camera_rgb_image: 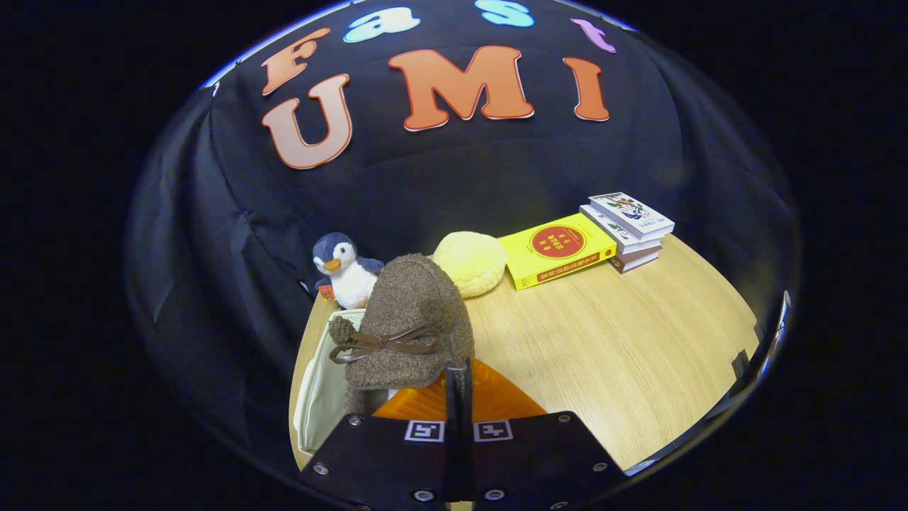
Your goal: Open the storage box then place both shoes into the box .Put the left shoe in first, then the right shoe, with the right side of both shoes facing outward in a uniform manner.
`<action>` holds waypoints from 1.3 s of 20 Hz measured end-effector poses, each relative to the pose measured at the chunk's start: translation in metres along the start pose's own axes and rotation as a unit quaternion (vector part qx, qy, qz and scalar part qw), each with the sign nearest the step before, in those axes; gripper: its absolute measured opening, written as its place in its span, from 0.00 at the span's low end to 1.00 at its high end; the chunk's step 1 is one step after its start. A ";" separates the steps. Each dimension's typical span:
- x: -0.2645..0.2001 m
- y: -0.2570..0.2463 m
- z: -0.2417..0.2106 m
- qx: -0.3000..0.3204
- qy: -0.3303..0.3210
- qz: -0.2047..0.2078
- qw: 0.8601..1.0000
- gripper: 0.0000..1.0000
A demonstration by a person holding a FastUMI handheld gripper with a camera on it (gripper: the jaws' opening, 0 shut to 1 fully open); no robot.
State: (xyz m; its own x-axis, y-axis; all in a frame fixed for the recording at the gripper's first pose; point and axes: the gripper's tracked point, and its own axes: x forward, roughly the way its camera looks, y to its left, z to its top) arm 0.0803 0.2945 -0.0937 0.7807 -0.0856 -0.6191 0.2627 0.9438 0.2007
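Observation:
A brown fuzzy shoe with a brown bow and pom-poms hangs from my gripper, toe pointing away from me. Both fingers press together on the rim of the shoe's opening, so the gripper is shut on it. The shoe is lifted above the wooden table. Below it and a little to the left lies the cream storage box, partly hidden by the shoe and the gripper body. I cannot tell how far the box stands open.
A plush penguin sits beyond the box at the wall. A round yellow cushion lies past the shoe. A yellow book and a stack of books lie farther right. The table's right edge curves around.

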 end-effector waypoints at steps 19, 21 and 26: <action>-0.015 -0.034 0.011 -0.018 -0.033 -0.038 0.999 0.67; -0.030 -0.039 0.030 -0.026 -0.058 -0.037 0.997 0.82; -0.082 -0.049 0.084 -0.036 -0.142 -0.026 0.989 0.98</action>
State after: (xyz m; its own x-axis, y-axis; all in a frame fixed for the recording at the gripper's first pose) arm 0.0510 0.2287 0.0115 0.8976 -0.2123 -0.3864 0.2745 0.9549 0.1130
